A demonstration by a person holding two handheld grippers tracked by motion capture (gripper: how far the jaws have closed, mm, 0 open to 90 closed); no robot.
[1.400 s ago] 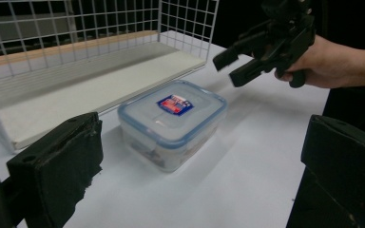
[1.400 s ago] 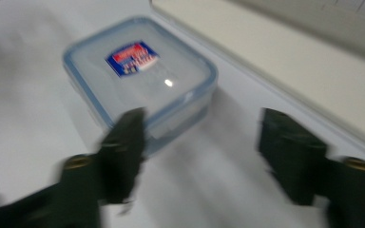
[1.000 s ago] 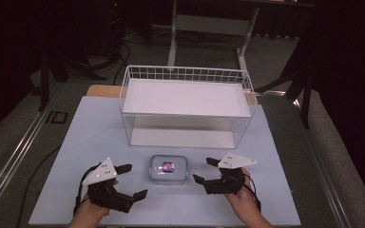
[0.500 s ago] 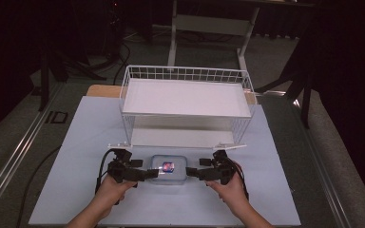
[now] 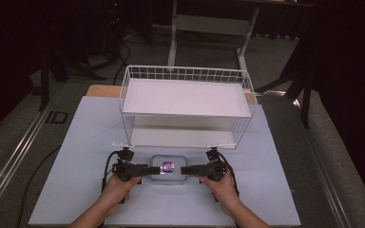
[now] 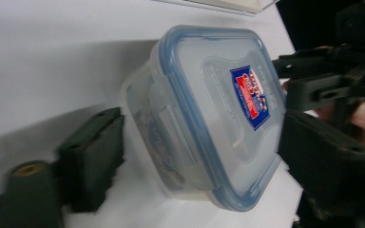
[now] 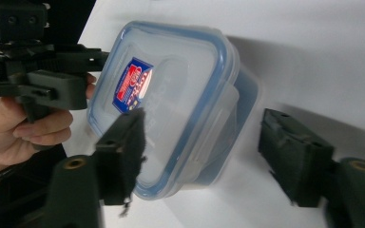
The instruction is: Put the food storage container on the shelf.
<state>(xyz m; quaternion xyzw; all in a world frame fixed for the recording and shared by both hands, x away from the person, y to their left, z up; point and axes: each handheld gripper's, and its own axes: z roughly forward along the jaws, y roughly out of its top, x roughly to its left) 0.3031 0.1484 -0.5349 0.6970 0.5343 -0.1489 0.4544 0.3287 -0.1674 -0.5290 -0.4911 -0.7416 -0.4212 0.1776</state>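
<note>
Both our hands have come down from a second ago and closed in on the clear container [image 5: 169, 170] from either side. Our left tool [image 5: 148, 168] straddles its left end and our right tool [image 5: 185, 170] its right end; each tool's jaws have just been closing, yet still stand slightly off the walls, grasping nothing. We see the container lying flat, its blue-rimmed lid on, at the near middle of the pale desk [image 5: 81, 142], just before the white wire basket [image 5: 185, 90]. Beyond, the room is dark.
</note>
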